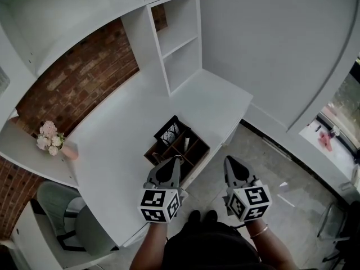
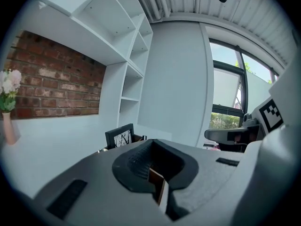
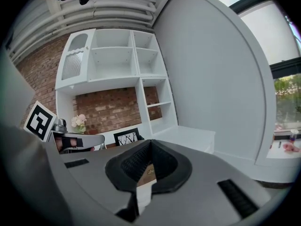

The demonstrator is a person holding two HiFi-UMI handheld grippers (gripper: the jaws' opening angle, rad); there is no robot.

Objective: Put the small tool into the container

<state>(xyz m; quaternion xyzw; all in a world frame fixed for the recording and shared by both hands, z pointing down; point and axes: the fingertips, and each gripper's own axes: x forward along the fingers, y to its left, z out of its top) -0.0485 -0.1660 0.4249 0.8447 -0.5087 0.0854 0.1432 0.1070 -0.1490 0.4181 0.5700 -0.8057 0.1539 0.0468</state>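
plainly nothing is in hand yet: the left gripper [image 1: 175,163] and the right gripper [image 1: 230,163] are both held low and close to the person's body, side by side, which looks like a resting pose ahead of a reach, not a working one. each gripper's own view shows its grey jaws clenched tip to tip with nothing between them, the left gripper [image 2: 151,143] pointing over the desk and the right gripper [image 3: 150,143] aimed at the shelves. the dark brown wooden organiser [image 1: 199,139], divided into open compartments, sits at the near edge of the white desk [image 1: 129,134], probably so it can be reached from a standing spot; the left gripper's tip lies over its near corner in the head view, while the right hangs over the floor beside the desk. a black-framed picture [image 1: 167,131] leans at the organiser's back. as for the small tool, i cannot name it with certainty: a pale slender thing [image 1: 185,144] stands in one compartment, and that may be it, already inside the container. if so, i judge the task done or nearly so; if not, the tool lies outside these views. a pink vase of pale flowers [image 1: 49,136] stands well apart at the desk's far left, clear of any reach.
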